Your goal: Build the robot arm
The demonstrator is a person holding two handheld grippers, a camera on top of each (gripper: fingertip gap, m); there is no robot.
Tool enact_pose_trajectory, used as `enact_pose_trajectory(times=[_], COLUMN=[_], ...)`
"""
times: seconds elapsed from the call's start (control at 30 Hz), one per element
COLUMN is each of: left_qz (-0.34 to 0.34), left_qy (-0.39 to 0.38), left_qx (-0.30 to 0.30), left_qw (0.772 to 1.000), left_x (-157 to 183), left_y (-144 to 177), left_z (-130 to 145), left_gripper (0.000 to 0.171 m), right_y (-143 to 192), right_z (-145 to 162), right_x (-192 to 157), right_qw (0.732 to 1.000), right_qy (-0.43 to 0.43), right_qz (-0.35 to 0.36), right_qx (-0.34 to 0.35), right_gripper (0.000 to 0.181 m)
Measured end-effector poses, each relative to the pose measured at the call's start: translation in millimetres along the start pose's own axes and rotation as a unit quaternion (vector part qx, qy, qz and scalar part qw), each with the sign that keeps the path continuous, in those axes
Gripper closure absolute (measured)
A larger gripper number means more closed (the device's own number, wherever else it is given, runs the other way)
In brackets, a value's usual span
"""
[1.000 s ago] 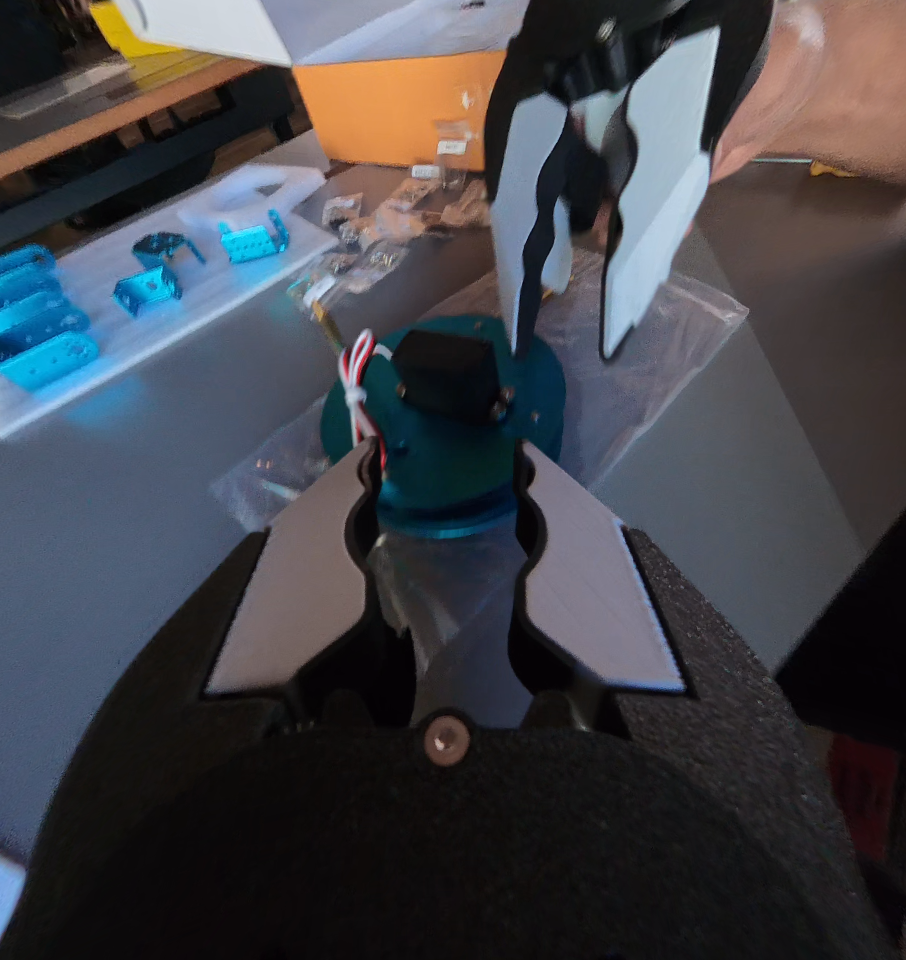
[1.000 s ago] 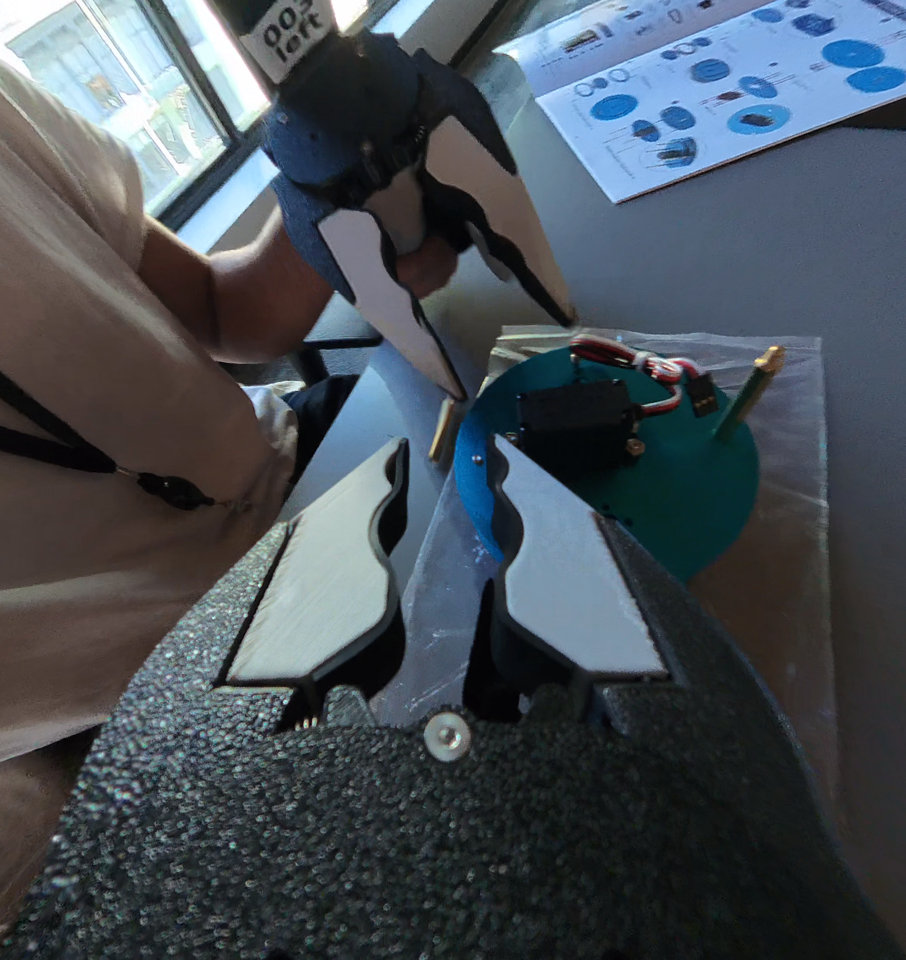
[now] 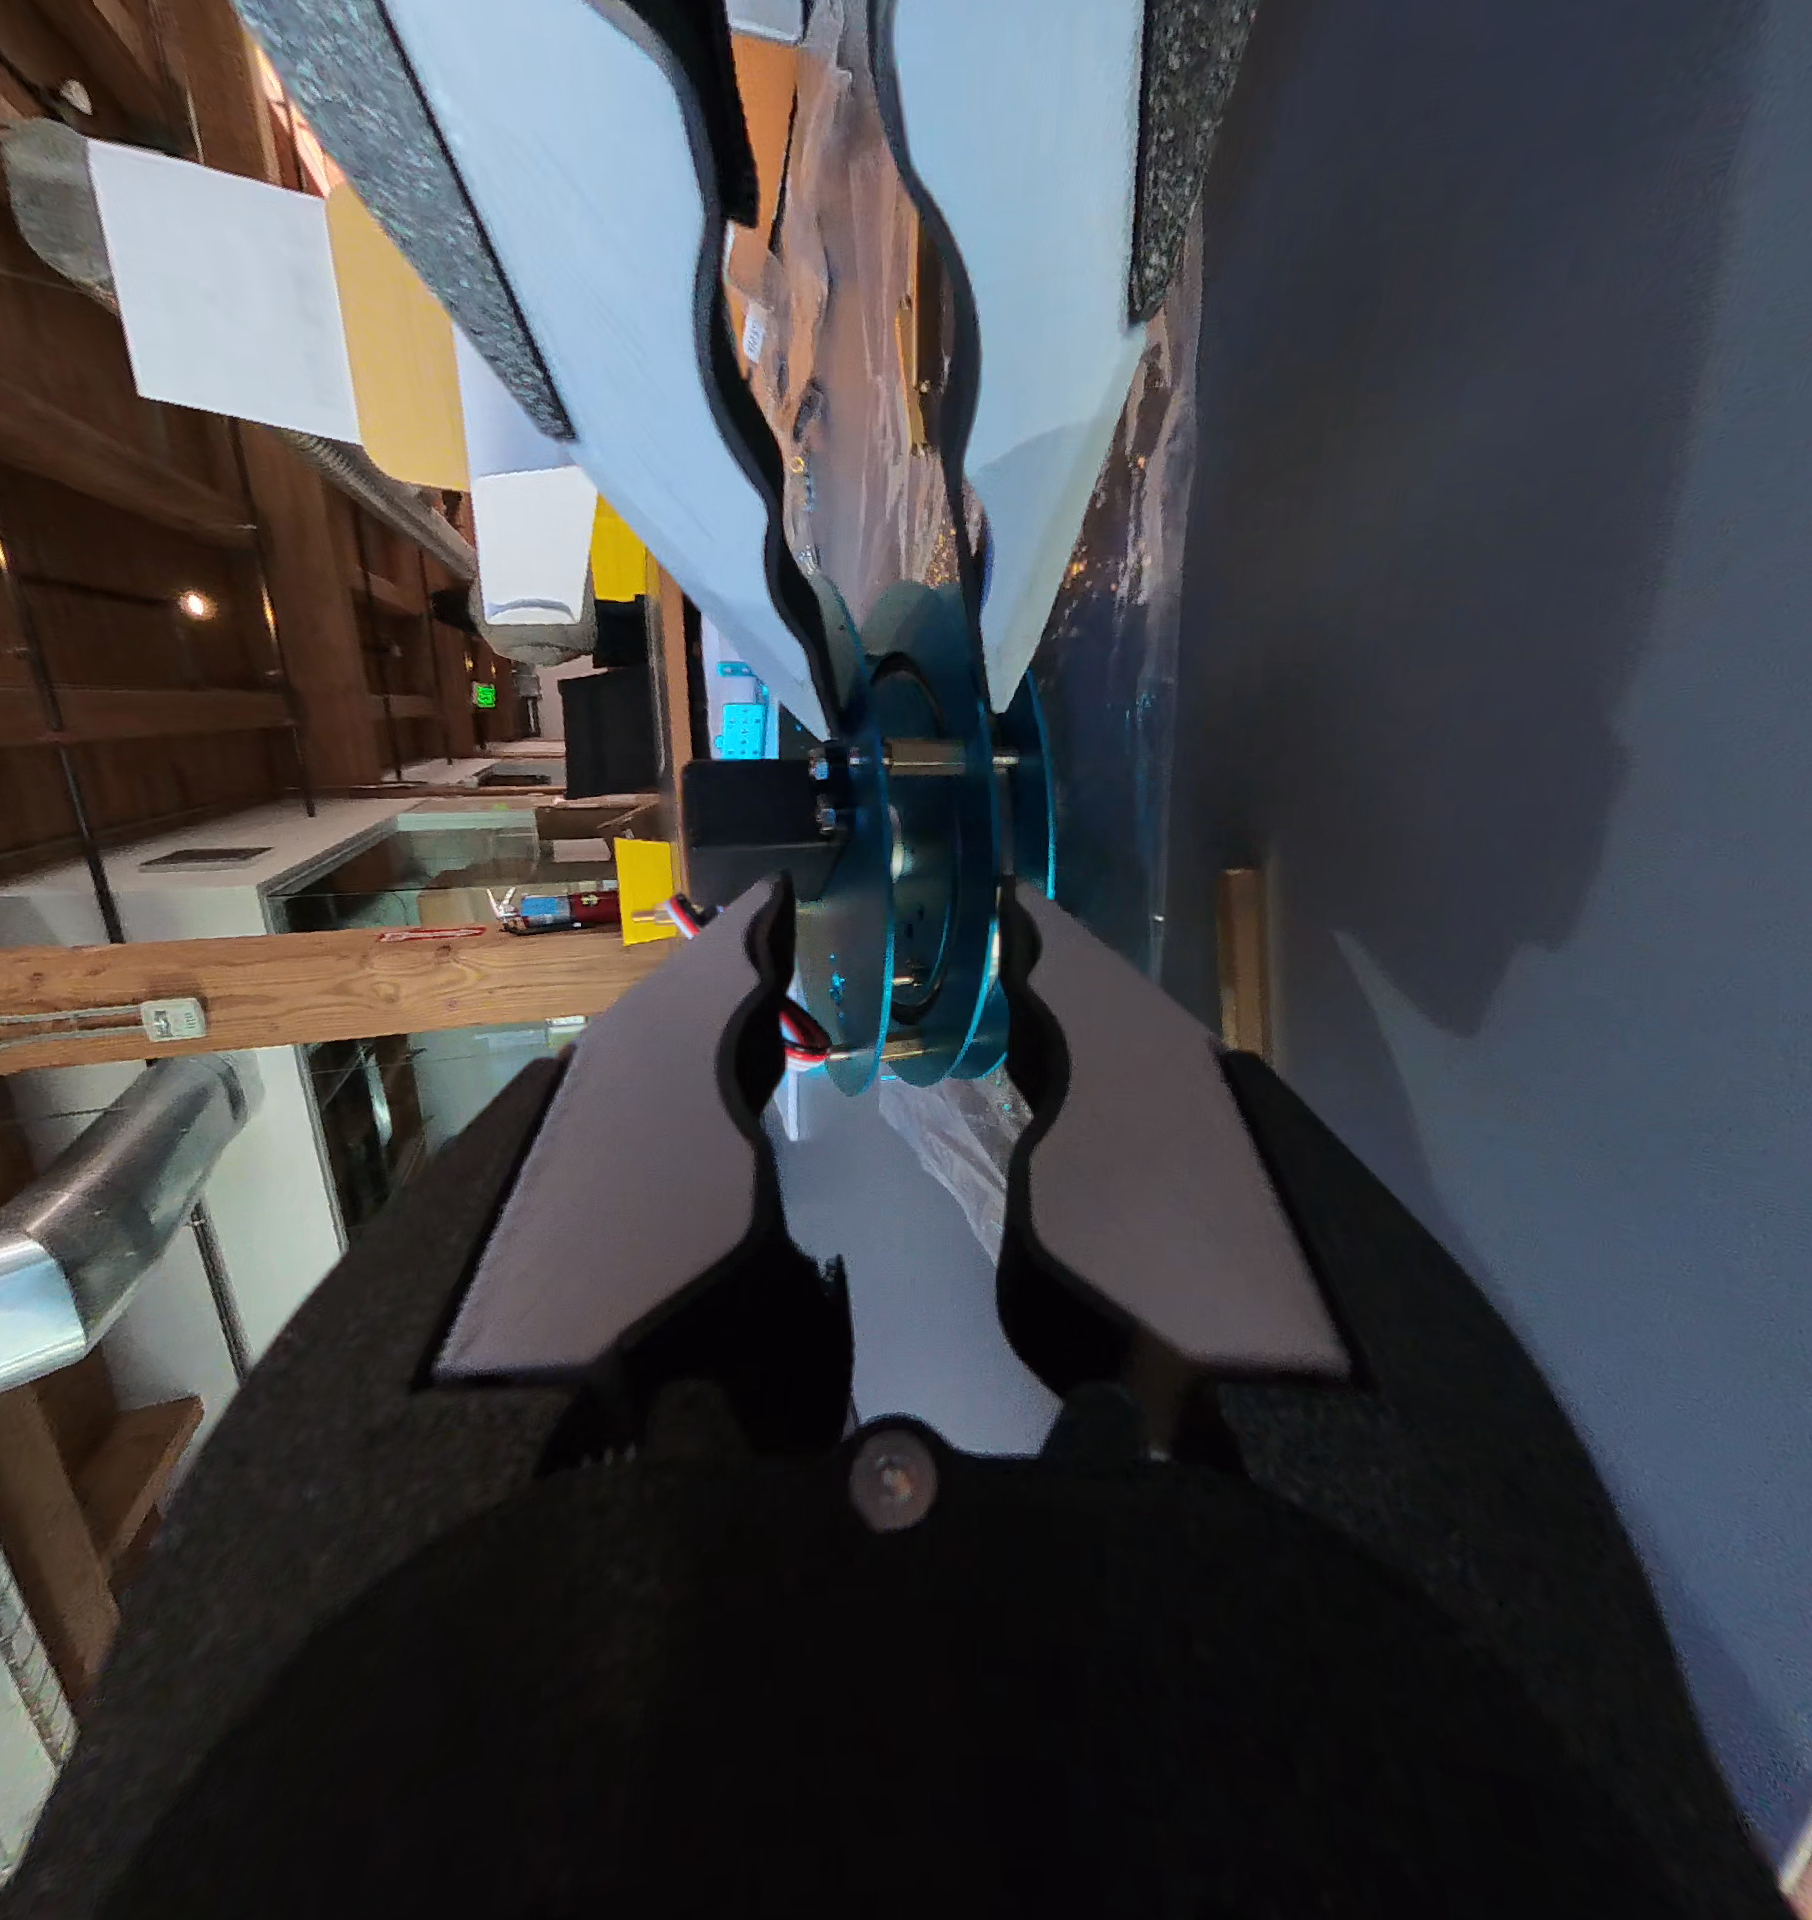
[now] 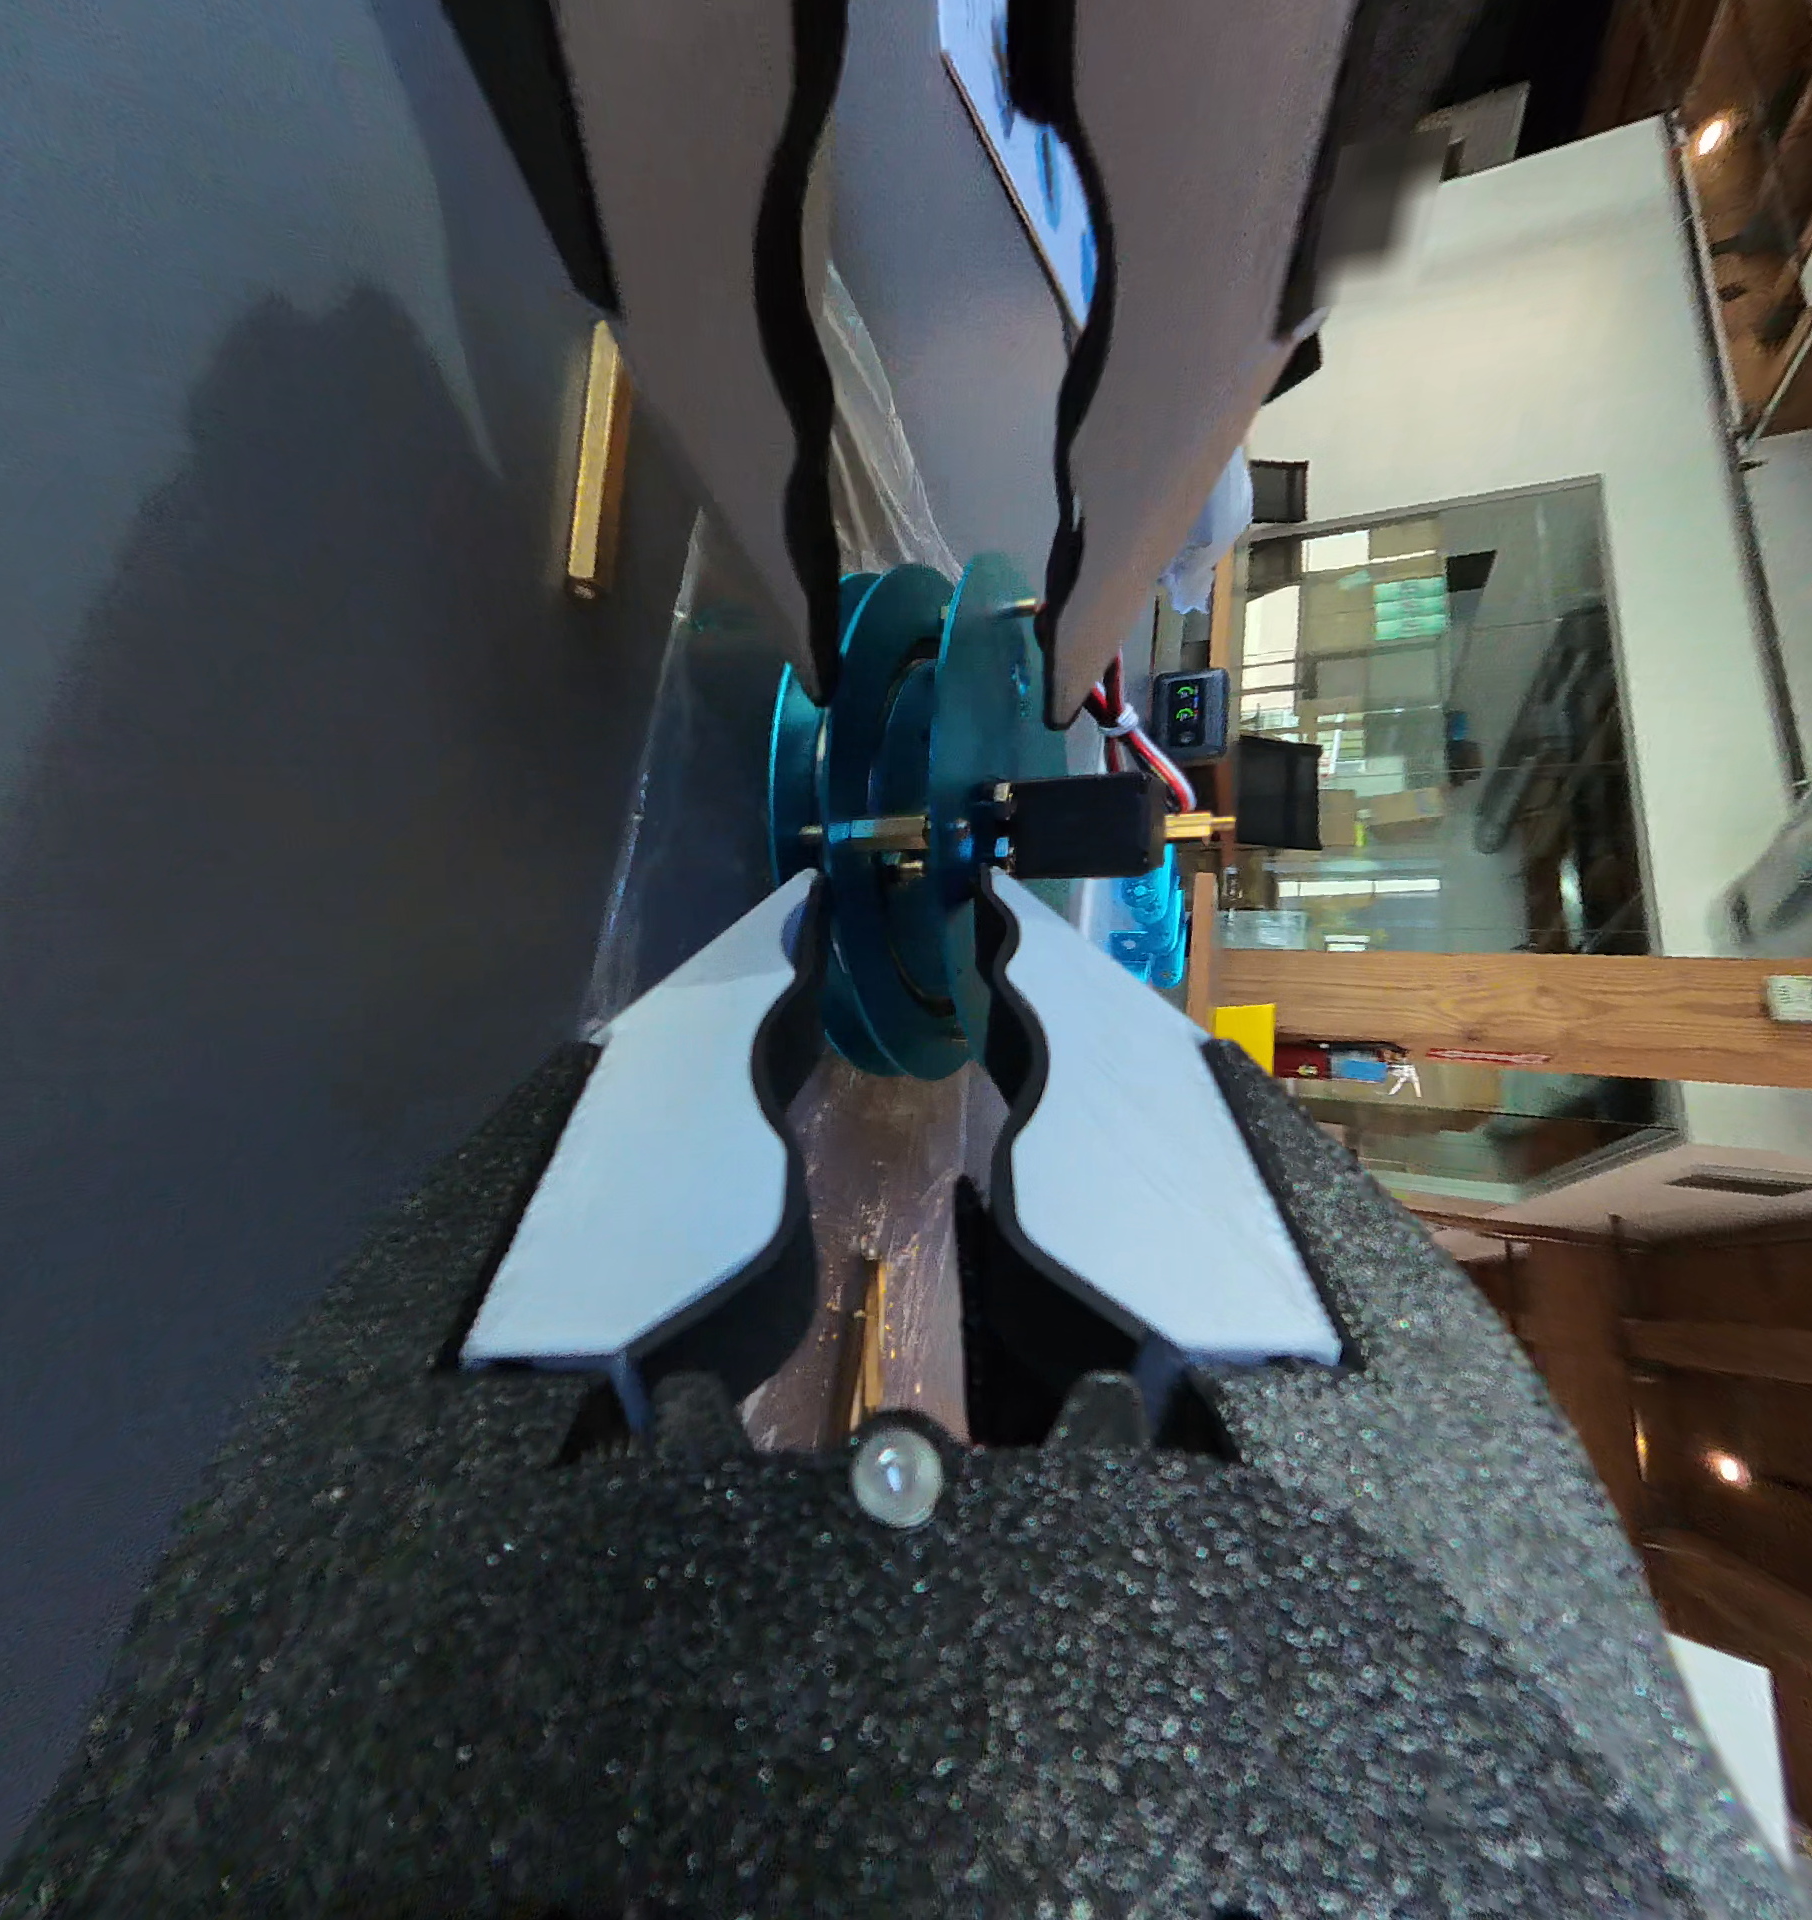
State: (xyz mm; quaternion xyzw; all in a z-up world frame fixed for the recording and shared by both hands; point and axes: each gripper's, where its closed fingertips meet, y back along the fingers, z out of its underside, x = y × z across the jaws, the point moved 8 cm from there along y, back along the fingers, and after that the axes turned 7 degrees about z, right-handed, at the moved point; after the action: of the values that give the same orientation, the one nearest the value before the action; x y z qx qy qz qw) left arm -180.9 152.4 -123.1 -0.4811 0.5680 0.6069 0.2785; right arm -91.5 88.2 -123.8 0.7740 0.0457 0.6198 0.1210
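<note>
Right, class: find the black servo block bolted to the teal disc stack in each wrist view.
Left wrist view: the black servo block sits just left of centre, off the left face of the teal disc stack.
Right wrist view: black servo block right of centre.
Shared landmark: the brass standoff on the grey table.

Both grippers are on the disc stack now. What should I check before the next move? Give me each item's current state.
1. Left gripper grip: fingers straddle the blue disc assembly at one edge. Ok.
2. Right gripper grip: fingers straddle the opposite edge. Ok.
3. Black servo free of fingers: it projects sideways, beside the fingertips. Ok.
4. Red-white wires unpinched: they run right against a left gripper finger. Cannot tell.
5. Assembly clear of the table and plastic bag: cannot tell.
6. Loose brass standoff out of the way: it lies on the table, apart from the assembly. Ok.
</note>
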Motion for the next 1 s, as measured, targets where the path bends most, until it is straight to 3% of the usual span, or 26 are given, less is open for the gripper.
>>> enact_pose_trajectory(times=[0.27,0.8,1.0], left_qz=[0.004,0.009,0.007], left_qy=[0.009,-0.017,0.013], left_qx=[0.000,-0.012,-0.003], left_qw=[1.000,1.000,1.000], left_x=[1.8,-0.1,-0.5], left_y=[-14.9,-18.5,-19.8], left_z=[-1.7,-2.0,-2.5], left_gripper=[0.145,0.149,0.148], right_y=[-7.3,-8.3,-7.3], right_z=[0.4,0.0,3.0], right_x=[-5.1,-3.3,-3.0], right_qw=[0.996,0.997,0.996], right_qy=[0.065,0.060,0.065], right_qz=[0.047,0.040,0.042], right_qx=[-0.028,-0.031,-0.031], right_gripper=[0.157,0.160,0.160])
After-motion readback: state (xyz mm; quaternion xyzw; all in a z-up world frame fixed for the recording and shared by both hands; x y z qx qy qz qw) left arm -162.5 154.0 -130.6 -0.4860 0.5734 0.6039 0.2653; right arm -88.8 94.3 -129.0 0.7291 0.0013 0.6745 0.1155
